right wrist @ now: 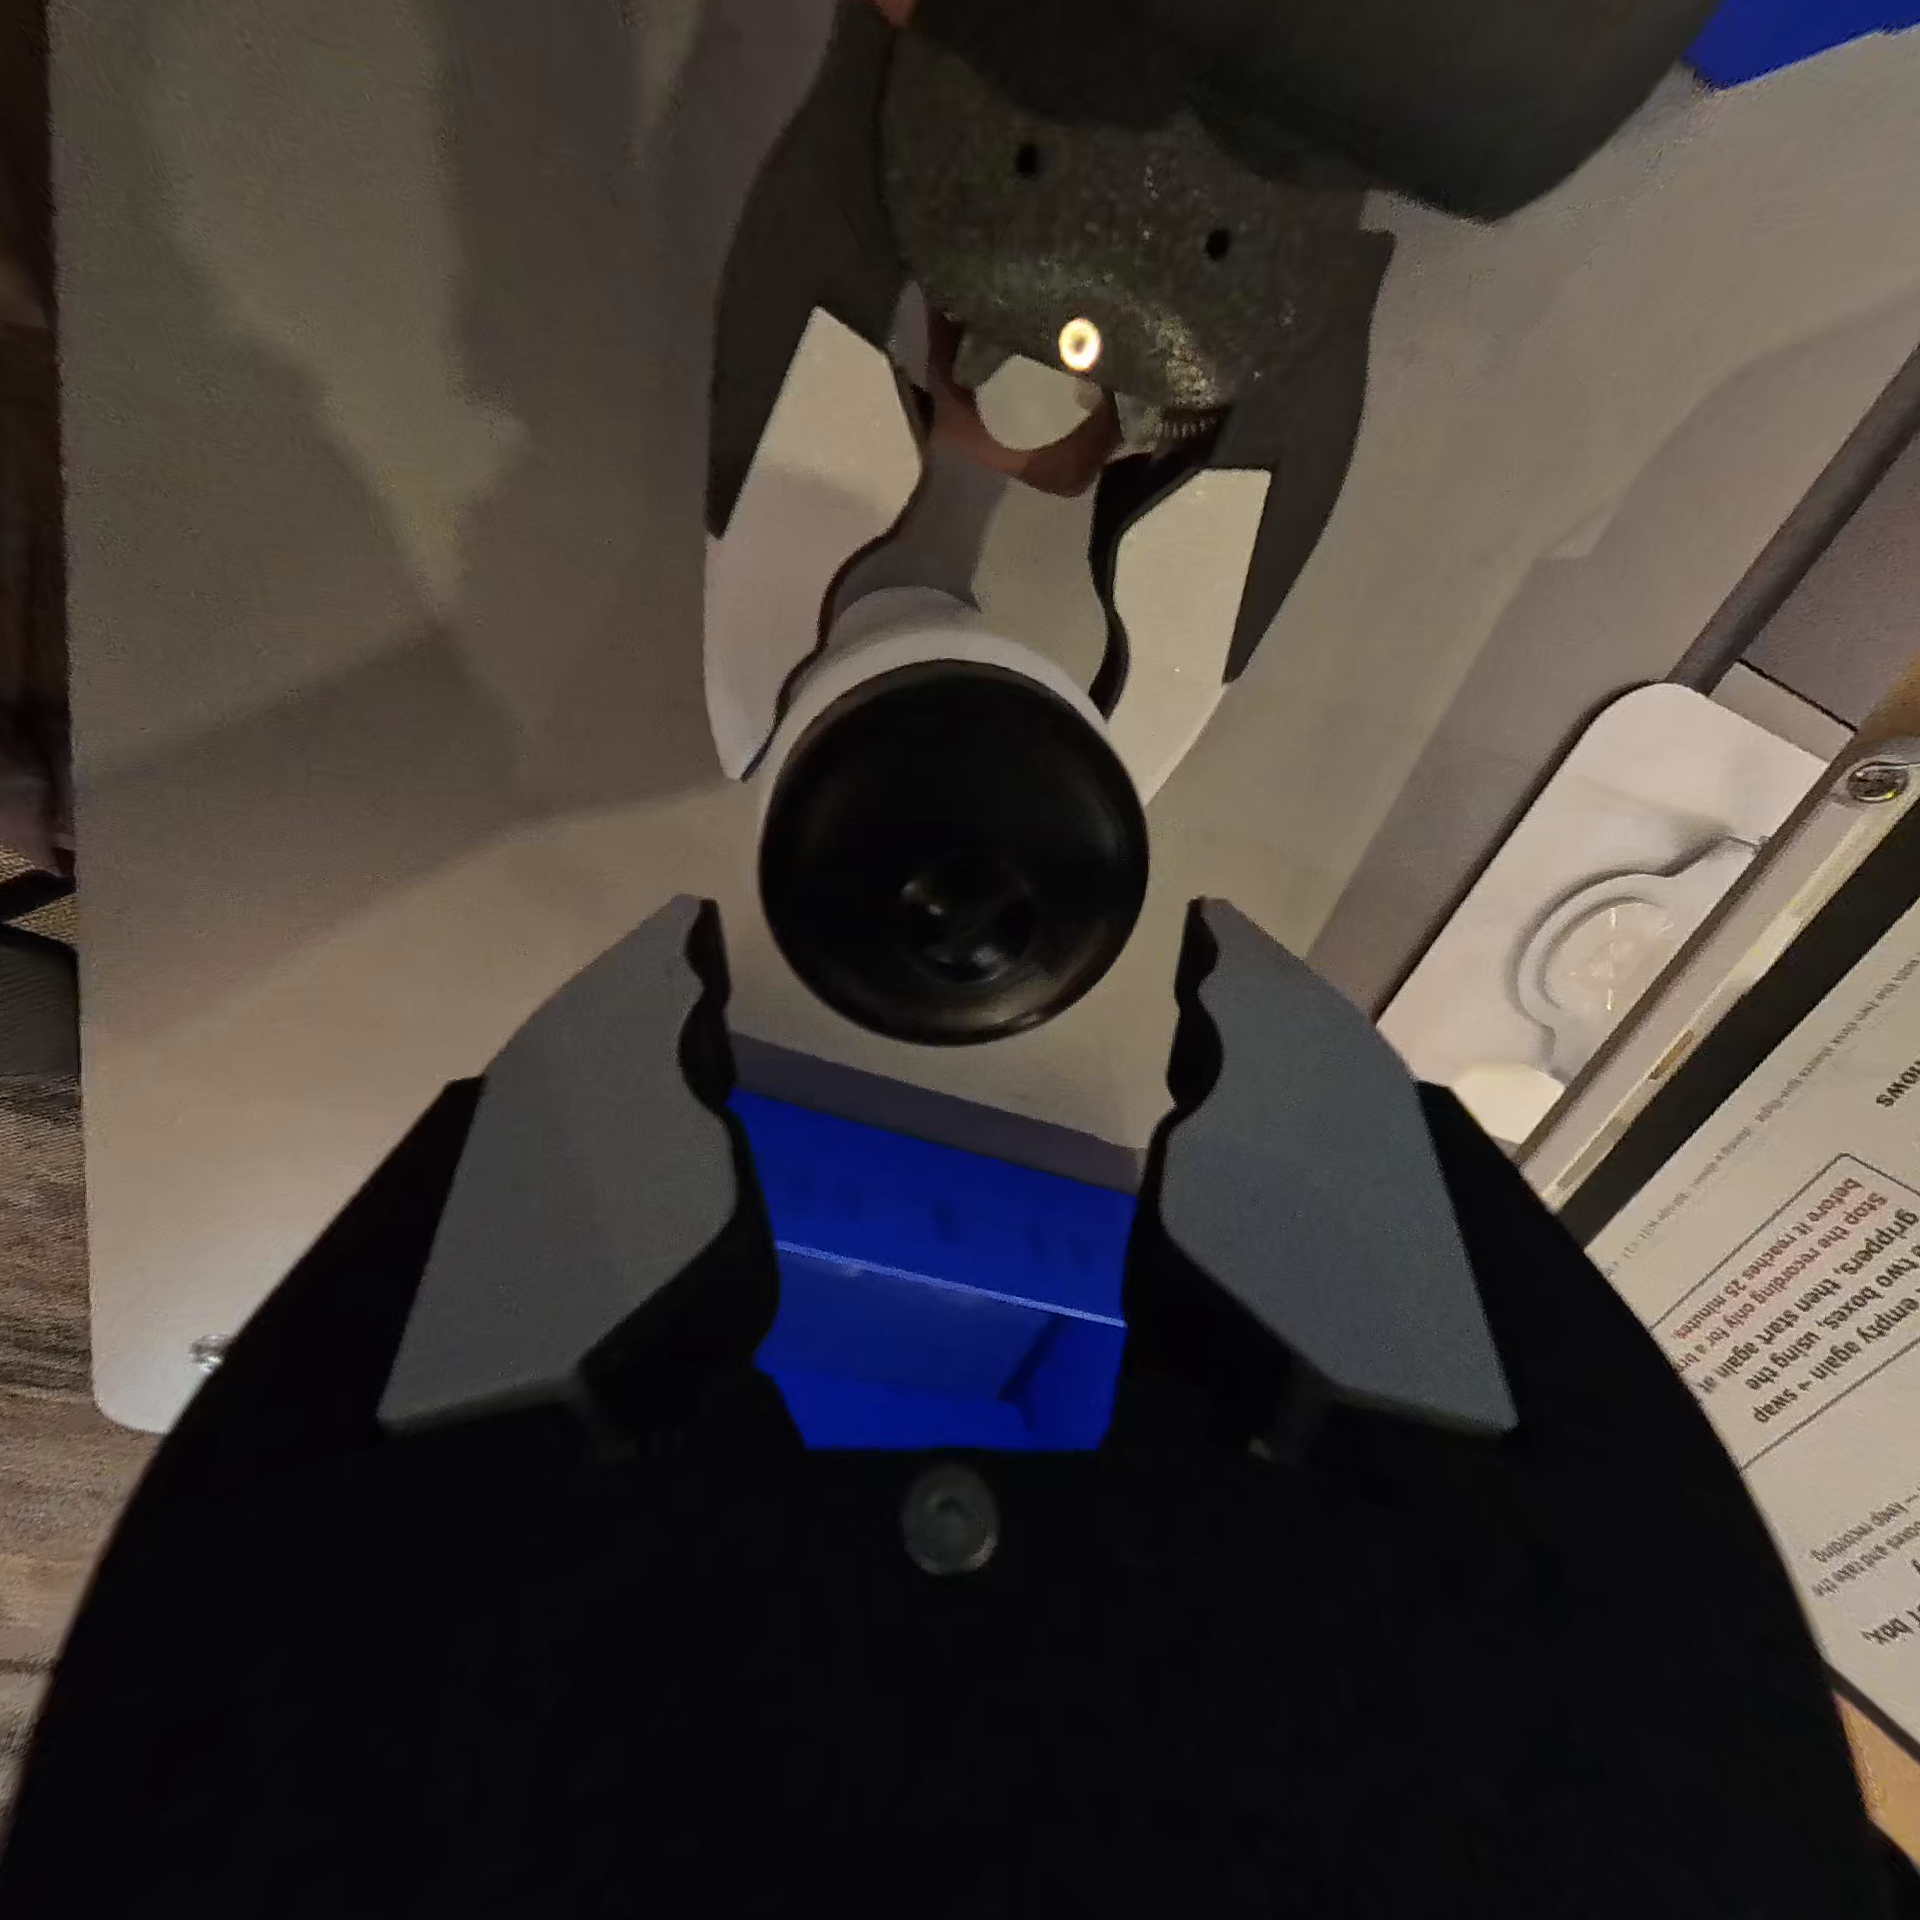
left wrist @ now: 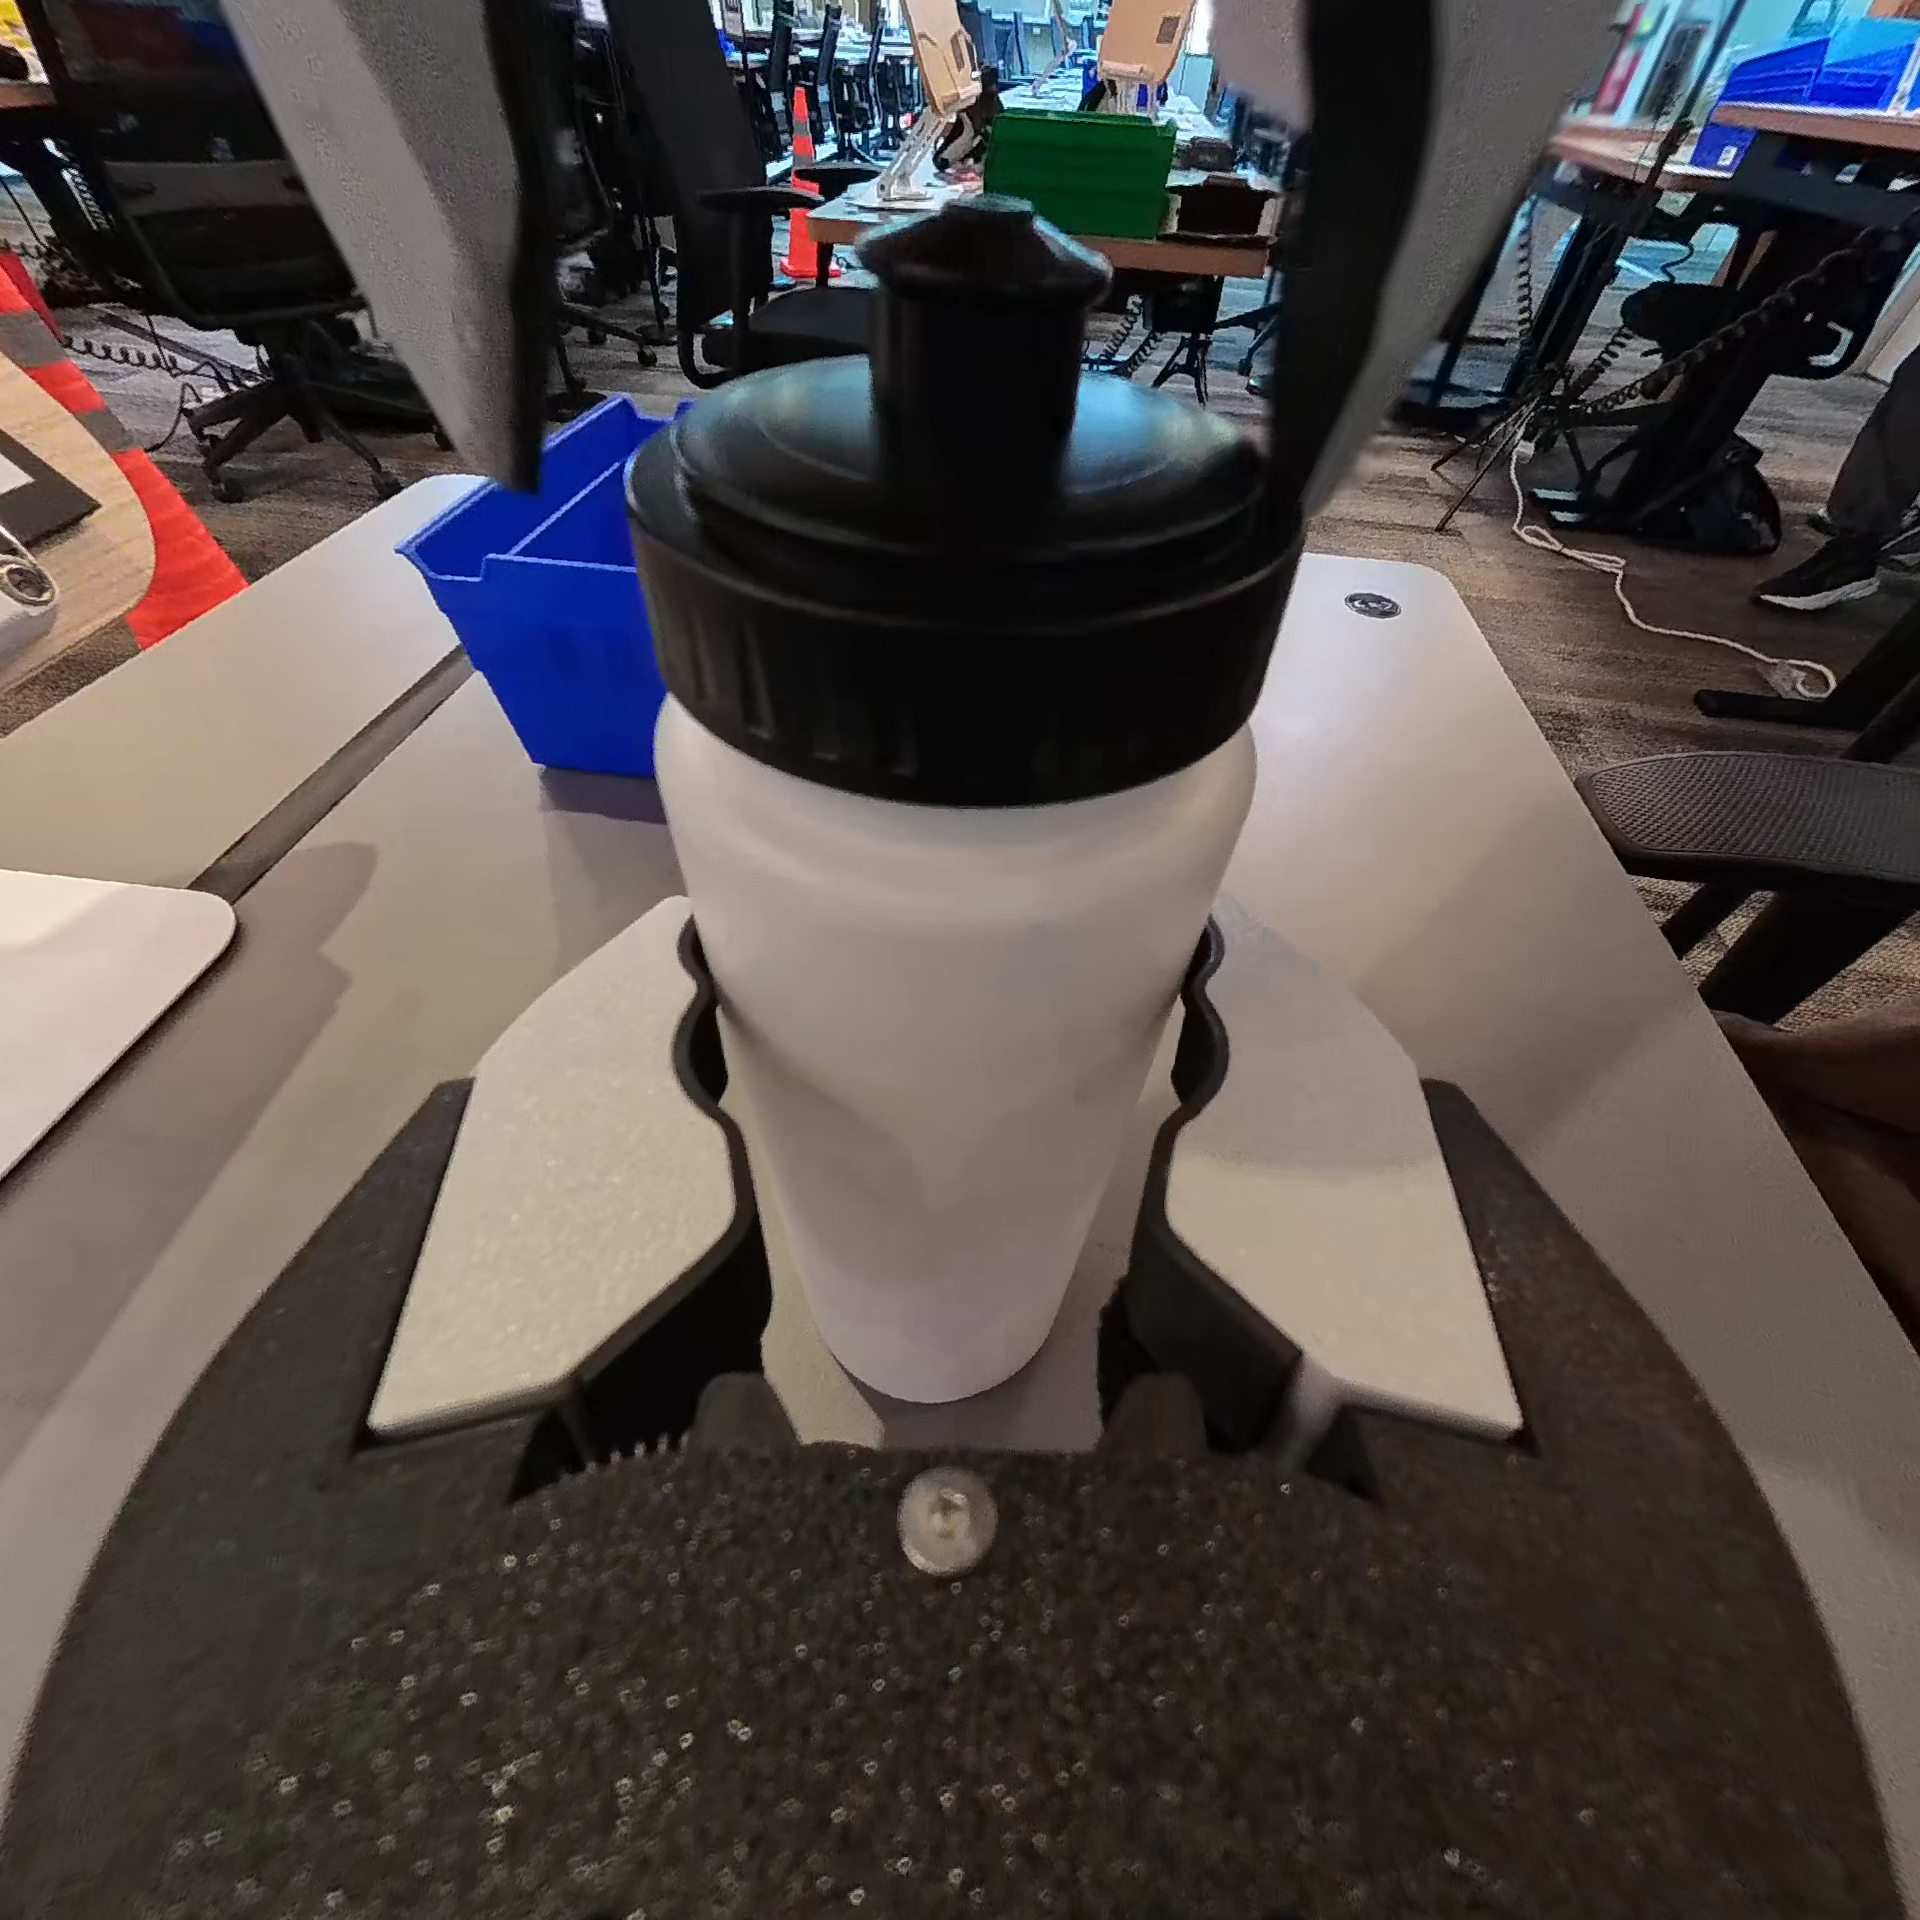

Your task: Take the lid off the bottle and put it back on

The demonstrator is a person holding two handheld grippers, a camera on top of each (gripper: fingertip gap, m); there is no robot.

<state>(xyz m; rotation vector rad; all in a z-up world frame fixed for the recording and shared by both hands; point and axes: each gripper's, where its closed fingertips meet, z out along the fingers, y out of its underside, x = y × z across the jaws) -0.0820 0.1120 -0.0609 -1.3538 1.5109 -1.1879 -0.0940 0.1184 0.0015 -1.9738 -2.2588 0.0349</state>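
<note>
Left wrist view: a white plastic squeeze bottle (left wrist: 956,1039) stands upright on the grey bench (left wrist: 1403,831), seated between the wide-spread jaws of the left gripper (left wrist: 948,966). The wavy black pads (left wrist: 698,1023) lie against the bottle's waist on both sides, so the bottle appears clamped at its widest setting. The black screw lid (left wrist: 961,613), with its pull spout uppermost, sits on the bottle neck. Above it, the grey fingers (left wrist: 457,260) of the right gripper (right wrist: 945,971) hang to either side of the lid; the one on the left of this view is clear of it, the other lies close to the lid's rim, and contact there cannot be told. A blue plastic bin (left wrist: 540,623) stands on the bench just behind the bottle.

Right wrist view, looking steeply down: the lid appears as a dark disc just beyond the fingertips, with bench visible between the rim and each pad (right wrist: 707,997). The right jaws stand wide apart and grip nothing. The left gripper is seen across the bottle, closed about its white body. A printed sheet (right wrist: 1766,1403) and a white moulded tray (right wrist: 1621,883) lie toward the right edge of this view.
</note>
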